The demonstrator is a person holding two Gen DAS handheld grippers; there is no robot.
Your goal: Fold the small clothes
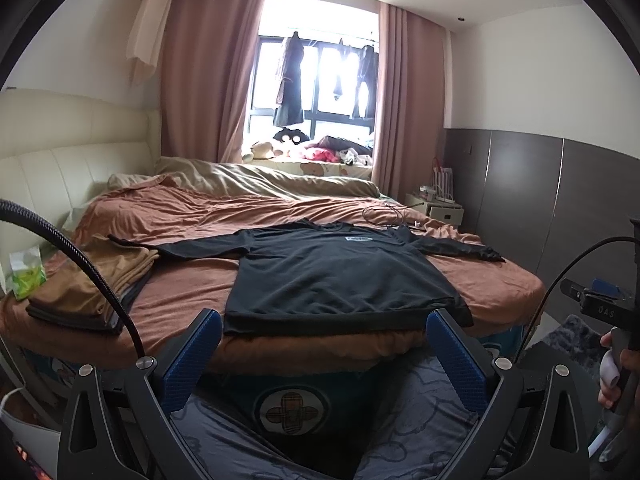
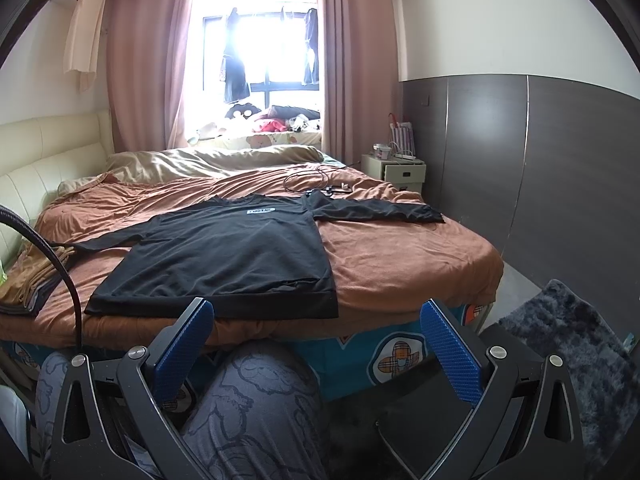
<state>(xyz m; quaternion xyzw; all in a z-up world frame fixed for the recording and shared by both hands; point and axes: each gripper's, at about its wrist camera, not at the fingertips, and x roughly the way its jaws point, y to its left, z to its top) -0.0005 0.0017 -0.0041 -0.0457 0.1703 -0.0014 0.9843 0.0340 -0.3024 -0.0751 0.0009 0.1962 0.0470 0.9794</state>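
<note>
A black long-sleeved shirt (image 1: 336, 276) lies flat on the brown bedspread (image 1: 180, 292), both sleeves spread out to the sides and its hem at the near edge of the bed. In the right wrist view the same shirt (image 2: 224, 256) sits left of centre. My left gripper (image 1: 323, 322) is open, held just short of the hem, with nothing between its blue pads. My right gripper (image 2: 316, 314) is open too, below and in front of the hem's right corner, holding nothing. The right gripper's handle (image 1: 608, 308) shows in a hand at the right edge of the left wrist view.
A stack of folded brown and grey clothes (image 1: 92, 292) lies on the bed's left side. Cables (image 2: 316, 182) lie beyond the shirt's collar. A rumpled beige duvet (image 1: 260, 178) covers the far side. A nightstand (image 2: 394, 168) and dark rug (image 2: 580, 344) are on the right. My patterned trouser legs (image 2: 256, 404) are below.
</note>
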